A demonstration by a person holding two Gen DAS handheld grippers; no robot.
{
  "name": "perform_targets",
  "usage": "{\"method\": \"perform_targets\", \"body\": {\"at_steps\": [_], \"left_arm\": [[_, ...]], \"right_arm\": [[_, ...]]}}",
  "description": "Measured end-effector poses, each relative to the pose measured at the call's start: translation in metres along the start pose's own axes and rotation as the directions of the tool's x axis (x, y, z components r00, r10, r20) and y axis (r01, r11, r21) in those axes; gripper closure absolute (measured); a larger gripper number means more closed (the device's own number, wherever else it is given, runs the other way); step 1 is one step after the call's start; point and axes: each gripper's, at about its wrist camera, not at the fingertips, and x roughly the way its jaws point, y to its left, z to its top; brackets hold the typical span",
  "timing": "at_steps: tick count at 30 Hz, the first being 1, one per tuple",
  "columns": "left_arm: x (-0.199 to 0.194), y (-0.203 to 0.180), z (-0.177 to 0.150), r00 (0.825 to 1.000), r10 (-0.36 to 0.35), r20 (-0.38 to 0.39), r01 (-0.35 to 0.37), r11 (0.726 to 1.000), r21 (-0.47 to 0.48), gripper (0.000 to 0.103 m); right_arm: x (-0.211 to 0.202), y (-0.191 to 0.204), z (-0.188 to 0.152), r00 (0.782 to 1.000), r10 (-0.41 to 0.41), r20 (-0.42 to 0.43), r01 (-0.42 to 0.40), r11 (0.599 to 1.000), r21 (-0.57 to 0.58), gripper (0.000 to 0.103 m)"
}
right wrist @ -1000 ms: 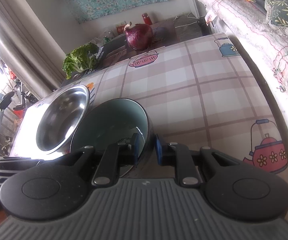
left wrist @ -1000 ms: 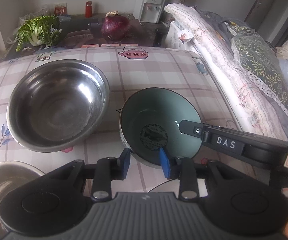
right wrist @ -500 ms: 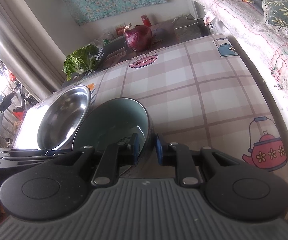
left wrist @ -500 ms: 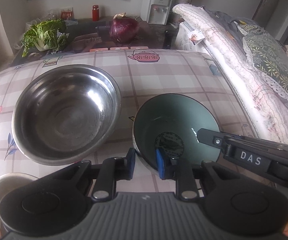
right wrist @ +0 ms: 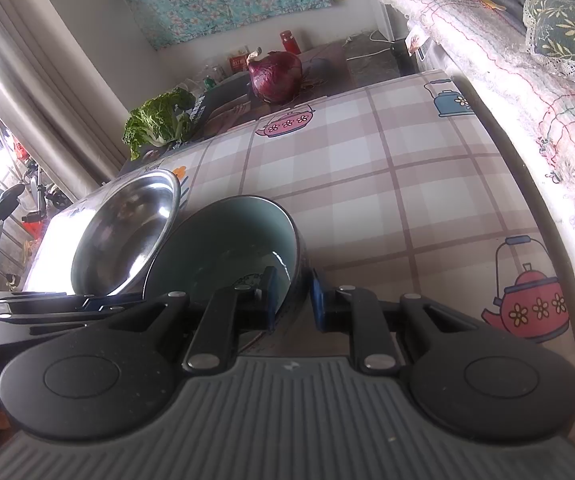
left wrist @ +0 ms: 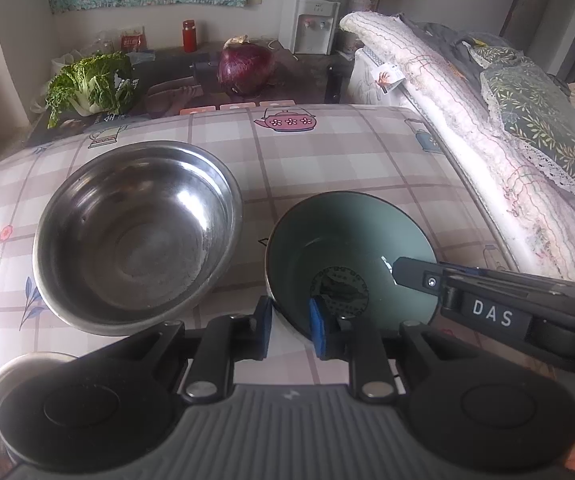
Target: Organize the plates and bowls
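At the far left of the left wrist view a second steel vessel (left wrist: 27, 364) is cut off by the frame and glare, so its kind cannot be made out; next to it the large stainless steel bowl (left wrist: 135, 232) sits upright on the bench (left wrist: 347, 152), just beside the teal ceramic bowl (left wrist: 347, 256), their rims near or touching; which, I cannot tell; the left hand-held gripper (left wrist: 289, 326) straddles the teal bowl's near-left rim, one blue pad outside the wall and one inside, jaws narrowed but with a visible gap, so whether it truly grips cannot be told; further right, the right hand-held gripper (right wrist: 292, 298) is clenched on the same bowl's right rim, wall pinched between its pads; the teal bowl (right wrist: 223, 252) thus lies directly ahead of both, and the steel bowl (right wrist: 127, 232) lies to its left, nearer the left hand; nesting the teal bowl likely calls for a leftward lift; the teal bowl's base and its contact with the bench are hidden behind the fingers.
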Motion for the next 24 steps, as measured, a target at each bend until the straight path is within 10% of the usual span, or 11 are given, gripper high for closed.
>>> {"method": "perform_targets", "body": {"at_steps": [24], "left_arm": [[-0.0052, 0.0062, -0.0011, 0.998, -0.059, -0.003, 0.059, 0.998, -0.019, 0.083]], "right_arm": [[-0.0054, -0.0011, 0.0026, 1.0, -0.005, 0.006, 0.005, 1.0, 0.008, 0.087]]}}
